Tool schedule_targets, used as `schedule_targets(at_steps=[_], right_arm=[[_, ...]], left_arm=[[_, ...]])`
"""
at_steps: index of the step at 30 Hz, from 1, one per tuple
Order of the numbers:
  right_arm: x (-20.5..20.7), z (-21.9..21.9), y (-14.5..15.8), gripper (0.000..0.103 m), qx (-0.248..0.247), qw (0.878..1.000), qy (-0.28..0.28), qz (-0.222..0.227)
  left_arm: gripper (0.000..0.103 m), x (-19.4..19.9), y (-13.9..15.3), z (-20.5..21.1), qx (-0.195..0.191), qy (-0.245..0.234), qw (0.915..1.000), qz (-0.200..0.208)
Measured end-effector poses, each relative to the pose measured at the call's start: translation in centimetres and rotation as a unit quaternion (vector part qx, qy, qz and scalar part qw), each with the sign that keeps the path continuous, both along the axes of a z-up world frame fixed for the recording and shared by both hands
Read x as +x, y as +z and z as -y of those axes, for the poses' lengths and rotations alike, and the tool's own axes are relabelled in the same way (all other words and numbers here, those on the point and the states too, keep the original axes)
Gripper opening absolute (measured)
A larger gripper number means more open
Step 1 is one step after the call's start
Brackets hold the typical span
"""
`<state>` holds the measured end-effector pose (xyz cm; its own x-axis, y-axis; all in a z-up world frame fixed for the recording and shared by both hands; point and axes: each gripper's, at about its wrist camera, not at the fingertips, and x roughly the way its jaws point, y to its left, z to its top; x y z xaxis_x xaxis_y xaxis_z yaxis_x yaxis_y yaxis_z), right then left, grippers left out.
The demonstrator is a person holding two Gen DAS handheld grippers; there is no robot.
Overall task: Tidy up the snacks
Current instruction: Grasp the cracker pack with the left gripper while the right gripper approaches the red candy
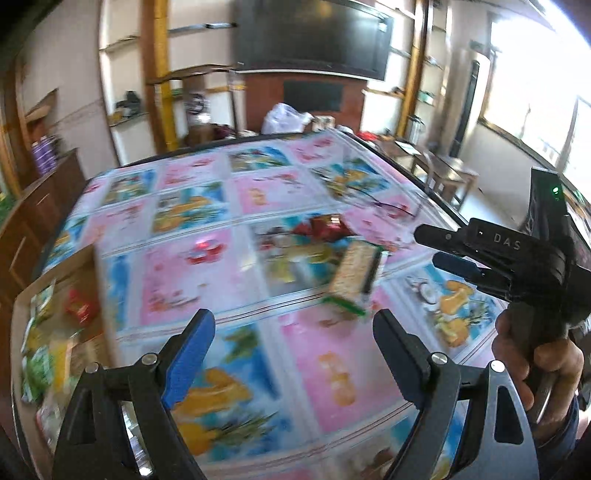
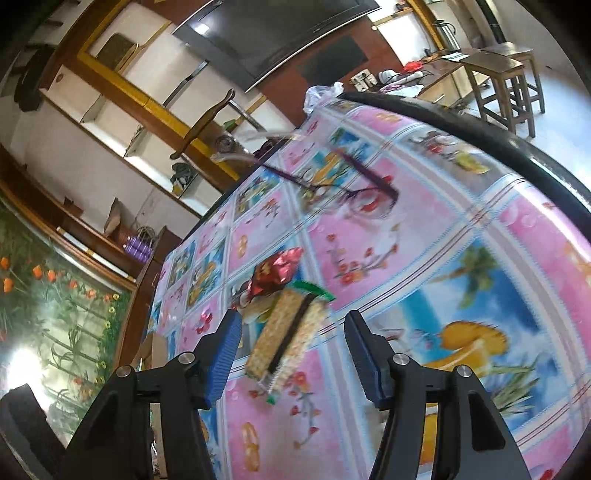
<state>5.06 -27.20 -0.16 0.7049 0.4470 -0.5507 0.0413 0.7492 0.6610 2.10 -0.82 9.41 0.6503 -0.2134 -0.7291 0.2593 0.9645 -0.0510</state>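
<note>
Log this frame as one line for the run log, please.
left claw: open, empty | right claw: open, nearing cracker pack | cardboard box: holds snacks, left | red packet: on table

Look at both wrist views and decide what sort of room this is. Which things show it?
Most likely a living or dining room in a home. A big wall-mounted television hangs between built-in shelves, a table wears a fruit-and-flower plastic cloth, and wooden stools stand by a bright window.
</note>
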Motion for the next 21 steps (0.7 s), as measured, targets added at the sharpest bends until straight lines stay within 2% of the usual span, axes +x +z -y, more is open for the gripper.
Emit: schedule_targets(at_steps=[8,19,21], right_arm=[[-0.4,2.7,-0.7,0.064,0.02,0.999,-0.019,-0.015],[-0.5,2.3,-0.4,0.064,0.019,1.0,-0.008,-0.012],[-0.5,2.3,-0.4,0.064,0.017,1.0,-0.008,-0.013]], left_arm=[[0.087,4.7,-2.8,6.2,0.006,-0.056,0.9972,-0.049],[0.086,8.6,-6.1,10.0,0.035,-0.06,0.9952,-0.069],[0.083,8.8,-6.5,9.9,0.032,-0.056,0.9955,-0.069]])
